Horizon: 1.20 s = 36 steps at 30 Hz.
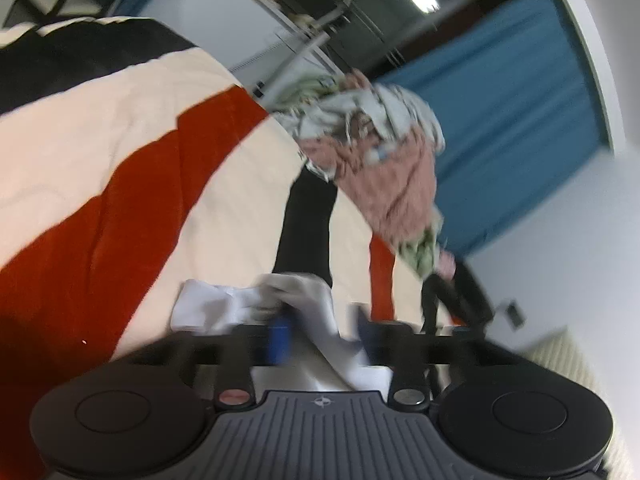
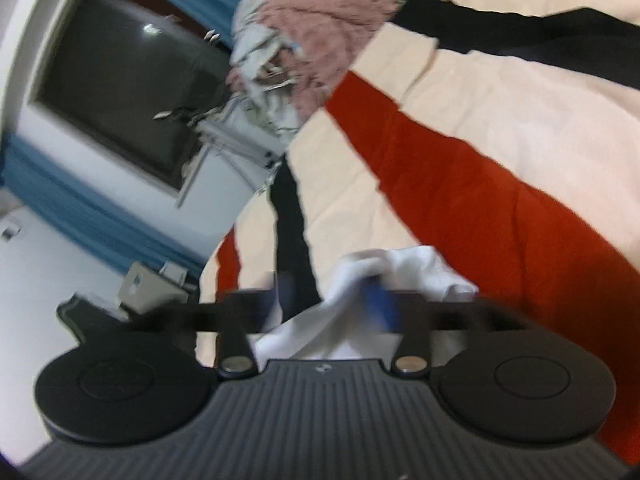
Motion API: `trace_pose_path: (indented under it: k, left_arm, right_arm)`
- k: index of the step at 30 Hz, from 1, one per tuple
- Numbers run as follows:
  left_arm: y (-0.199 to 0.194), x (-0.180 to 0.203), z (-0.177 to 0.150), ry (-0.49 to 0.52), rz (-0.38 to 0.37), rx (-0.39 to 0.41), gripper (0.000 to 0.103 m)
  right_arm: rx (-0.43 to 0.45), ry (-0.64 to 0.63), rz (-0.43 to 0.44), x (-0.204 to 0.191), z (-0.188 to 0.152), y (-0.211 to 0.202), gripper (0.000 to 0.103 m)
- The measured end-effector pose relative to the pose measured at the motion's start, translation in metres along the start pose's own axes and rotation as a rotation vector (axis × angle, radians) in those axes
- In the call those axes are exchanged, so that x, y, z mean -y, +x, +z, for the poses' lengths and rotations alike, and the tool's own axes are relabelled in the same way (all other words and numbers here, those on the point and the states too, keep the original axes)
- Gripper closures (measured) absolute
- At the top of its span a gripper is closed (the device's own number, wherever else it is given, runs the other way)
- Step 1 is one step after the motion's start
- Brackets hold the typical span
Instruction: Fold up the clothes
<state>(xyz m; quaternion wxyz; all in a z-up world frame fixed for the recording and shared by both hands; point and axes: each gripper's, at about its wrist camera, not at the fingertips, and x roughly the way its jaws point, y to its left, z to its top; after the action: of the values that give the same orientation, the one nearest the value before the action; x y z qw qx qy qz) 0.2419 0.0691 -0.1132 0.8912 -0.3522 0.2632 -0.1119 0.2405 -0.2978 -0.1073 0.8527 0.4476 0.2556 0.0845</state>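
Both views are motion-blurred. The left claw (image 1: 320, 330) has its blue fingers (image 1: 279, 338) set apart, with a white cloth (image 1: 224, 306) bunched over and between them; whether they pinch it I cannot tell. In the right wrist view the right claw (image 2: 330, 300) also shows its fingers (image 2: 383, 304) apart, the same white cloth (image 2: 416, 270) draped around one finger and running down toward the claw body; a firm grip cannot be made out there either. The cloth sits over a bed covered by a blanket (image 1: 120, 128) striped in cream, red and black. At the far edge of the bed lies a pile of clothes (image 1: 380, 152), pink fleece mixed with pale grey-green pieces, well apart from the white cloth. Behind the pile stand a blue curtain (image 1: 512, 92) and a dark window (image 2: 120, 80) in a white wall. A grey metal rack (image 1: 304, 36) shows beside the pile.
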Motion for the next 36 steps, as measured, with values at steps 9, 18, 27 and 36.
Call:
trace_pose_path:
  k: [9,18,27,36]
  left_arm:
    - [0.012,0.028,-0.026,0.308,0.125,-0.071,0.021]
    - [0.023,0.036,-0.055,0.533,0.263,-0.133,0.021]
    - [-0.061,0.050,-0.067,0.526,0.228,-0.091,0.021]
    - [-0.079,0.043,-0.097,0.567,0.354,-0.139,0.019]
  right_arm:
    - [-0.001,-0.437,-0.100,-0.041,-0.023,0.009,0.035]
    - [-0.120,-0.626,-0.259,-0.038,-0.048,0.031,0.059]
    - [-0.082,-0.666,-0.202,-0.060,-0.069,-0.054,0.058]
    - [-0.150,-0.672,-0.301,-0.046,-0.089,-0.062,0.059]
